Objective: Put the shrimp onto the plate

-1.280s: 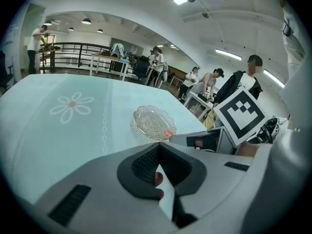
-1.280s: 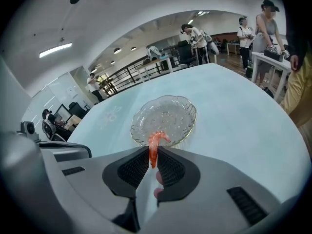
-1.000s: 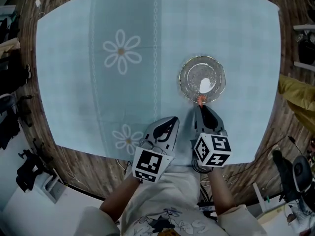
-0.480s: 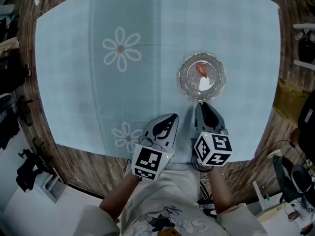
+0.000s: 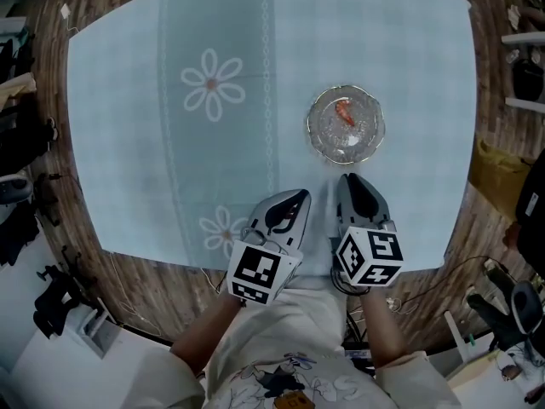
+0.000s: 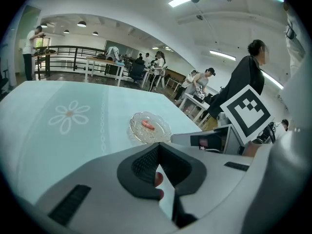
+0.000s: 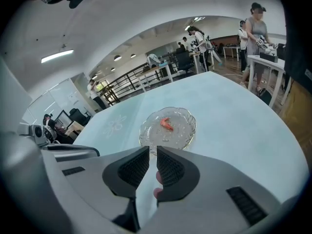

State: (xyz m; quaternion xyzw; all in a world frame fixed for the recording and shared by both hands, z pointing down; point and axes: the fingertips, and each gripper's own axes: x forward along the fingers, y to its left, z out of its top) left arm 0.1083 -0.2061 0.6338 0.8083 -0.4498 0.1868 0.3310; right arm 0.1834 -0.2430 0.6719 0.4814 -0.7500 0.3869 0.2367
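Note:
A small orange shrimp [image 5: 344, 113] lies on the far half of the clear glass plate [image 5: 358, 145], right of the table's middle. My right gripper [image 5: 351, 178] hovers just short of the plate's near rim, its jaws a narrow gap apart with nothing between them. In the right gripper view the shrimp [image 7: 166, 124] and plate [image 7: 179, 133] sit straight ahead of the right gripper [image 7: 152, 152]. My left gripper [image 5: 297, 198] rests beside it to the left, shut and empty. The left gripper view shows the plate [image 6: 141, 133] with the shrimp [image 6: 147, 126] beyond the left gripper [image 6: 157, 147].
A pale blue tablecloth [image 5: 170, 143] with two daisy prints [image 5: 211, 84] covers the round wooden table [image 5: 136, 267]. Both grippers are over its near edge. People, desks and railings fill the room behind. Bags and cables lie on the floor around the table.
The shrimp, held by my right gripper at the plate's near rim a second ago, now lies on the plate. The right gripper has let go and drawn back slightly. The left gripper stayed put.

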